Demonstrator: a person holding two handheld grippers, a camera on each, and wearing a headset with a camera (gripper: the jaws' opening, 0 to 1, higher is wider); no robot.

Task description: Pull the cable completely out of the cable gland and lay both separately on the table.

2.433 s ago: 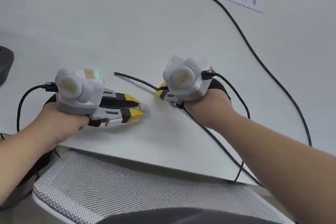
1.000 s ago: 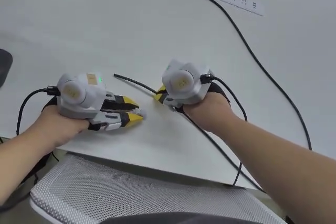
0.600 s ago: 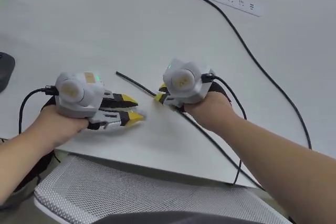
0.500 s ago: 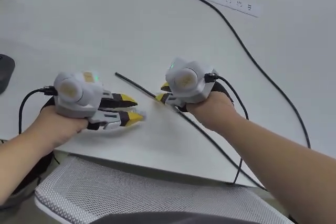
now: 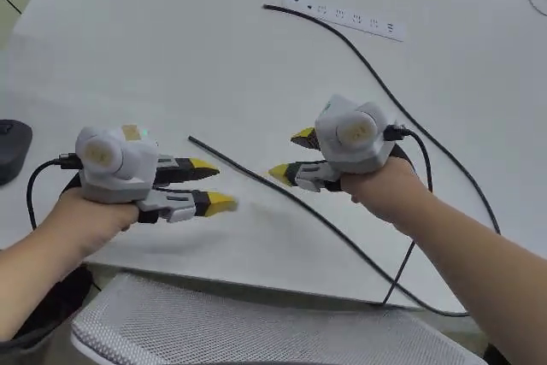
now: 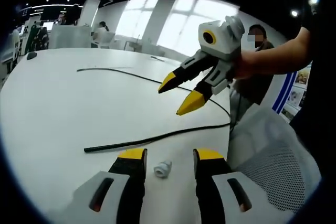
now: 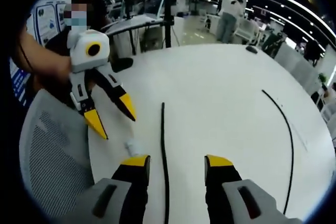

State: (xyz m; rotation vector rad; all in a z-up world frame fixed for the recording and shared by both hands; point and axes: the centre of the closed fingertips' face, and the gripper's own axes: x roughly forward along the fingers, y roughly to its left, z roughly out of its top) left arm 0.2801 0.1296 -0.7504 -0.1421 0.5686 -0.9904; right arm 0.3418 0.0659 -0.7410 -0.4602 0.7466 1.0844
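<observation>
Cable (image 5: pixel 291 198) lies on tabletop (image 5: pixel 171 57); gland (image 6: pixel 163 169) just beside it, apart. Left hand-held gripper (image 5: pixel 218 184) at gland, right hand-held gripper (image 5: pixel 289 153) over cable; both wide, empty.

1. The cable (image 5: pixel 282 190), thin and black, is laid out straight on the white table (image 5: pixel 171 57), its end bare.
2. The cable gland (image 6: pixel 163 168), small and white, is laid just beside it, apart.

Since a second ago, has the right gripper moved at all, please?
Yes: the right gripper has drawn rightward, off the black cable it sat over.
</observation>
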